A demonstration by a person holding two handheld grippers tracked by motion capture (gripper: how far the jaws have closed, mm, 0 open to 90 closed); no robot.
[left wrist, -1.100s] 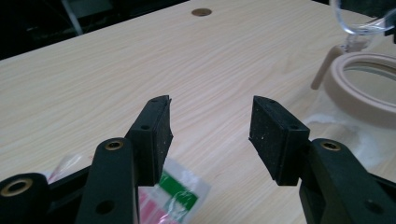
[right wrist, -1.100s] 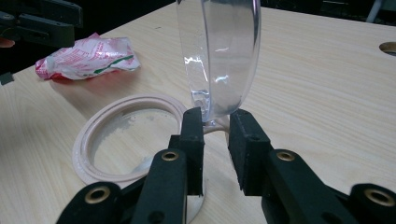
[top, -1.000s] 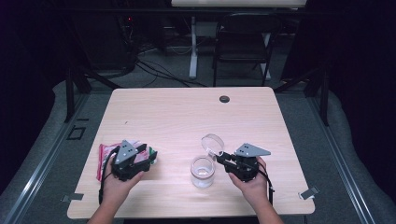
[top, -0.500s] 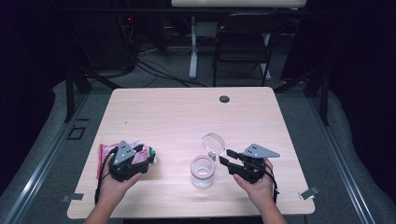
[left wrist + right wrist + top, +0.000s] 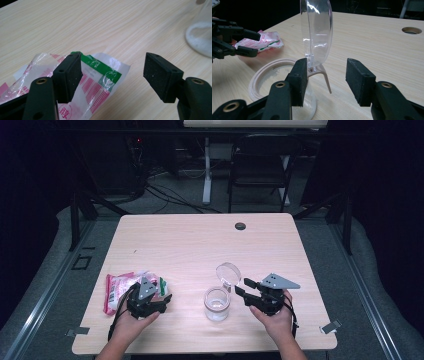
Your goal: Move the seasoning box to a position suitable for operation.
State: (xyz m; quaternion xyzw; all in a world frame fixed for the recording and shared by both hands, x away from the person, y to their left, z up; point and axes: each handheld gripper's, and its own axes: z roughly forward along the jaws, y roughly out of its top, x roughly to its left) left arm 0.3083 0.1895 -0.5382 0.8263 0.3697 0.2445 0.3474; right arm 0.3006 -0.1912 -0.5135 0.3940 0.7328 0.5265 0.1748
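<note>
High view: wooden table (image 5: pixel 200 245) w/ a clear jar (image 5: pixel 217 303) near its front edge, hinged lid (image 5: pixel 228 273) flipped up at the jar's far side. Left gripper (image 5: pixel 161 299) sits well left of the jar, over the jar-side end of a pink-and-white packet (image 5: pixel 117 287). Right gripper (image 5: pixel 241 288) sits just right of the jar, jaws pointing at the lid hinge. A dark round port (image 5: pixel 240 226) lies far behind the jar.

Left gripper view: left gripper (image 5: pixel 112 75) jaws spread wide, nothing between the pads. Packet (image 5: pixel 95 82), w/ green band and red print, lies flat on the table under and beside the left-hand jaw; jar (image 5: pixel 200 37) at upper right, white powder in its base.

Right gripper view: right gripper (image 5: pixel 326 80) jaws apart, not gripping. Jar (image 5: pixel 274 82) rim sits below and behind the left-hand jaw; lid (image 5: pixel 317 32) stands upright, edge-on, its hinge just beside that jaw's pad. Contact can't be told. Packet (image 5: pixel 260 41) and left gripper (image 5: pixel 249 42) lie beyond the jar, upper left.
</note>
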